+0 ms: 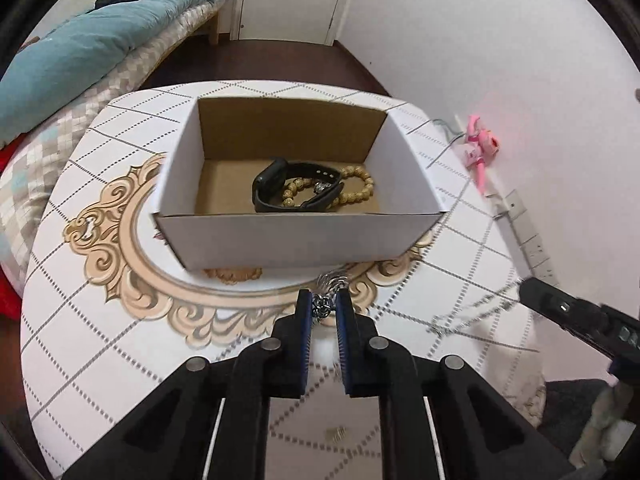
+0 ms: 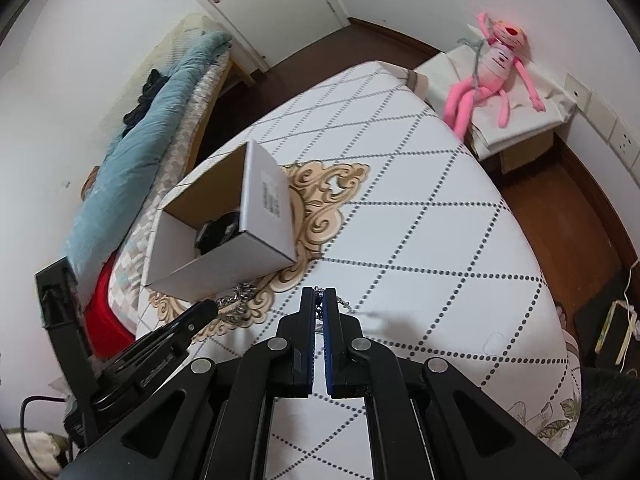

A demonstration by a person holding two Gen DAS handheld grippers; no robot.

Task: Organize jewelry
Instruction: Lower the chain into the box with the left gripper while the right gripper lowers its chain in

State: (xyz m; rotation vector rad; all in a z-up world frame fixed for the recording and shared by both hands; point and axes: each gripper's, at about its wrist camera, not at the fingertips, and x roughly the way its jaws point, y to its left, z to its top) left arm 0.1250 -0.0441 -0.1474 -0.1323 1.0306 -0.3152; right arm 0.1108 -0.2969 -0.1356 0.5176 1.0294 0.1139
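Left gripper: narrow, its blue pads pressed on a bunch of silver chain; the links stood between the pads and just past the tips.
Right gripper: narrow also, clamped on another part of the chain; a thin piece went out to the right of its tips, blurred.
Chain: it ran from the left gripper to the right, toward the right gripper, which was seen at the right edge of the left view; this part was blurred.
Box: open, white outside and brown inside, on the table just ahead of the left gripper; ahead and to the left of the right gripper.
Watch: black, inside the box, lying over the bracelet.
Bracelet: tan beads, inside the box, on its floor.
Toy: pink, far ahead and to the right of the right gripper, off the table.
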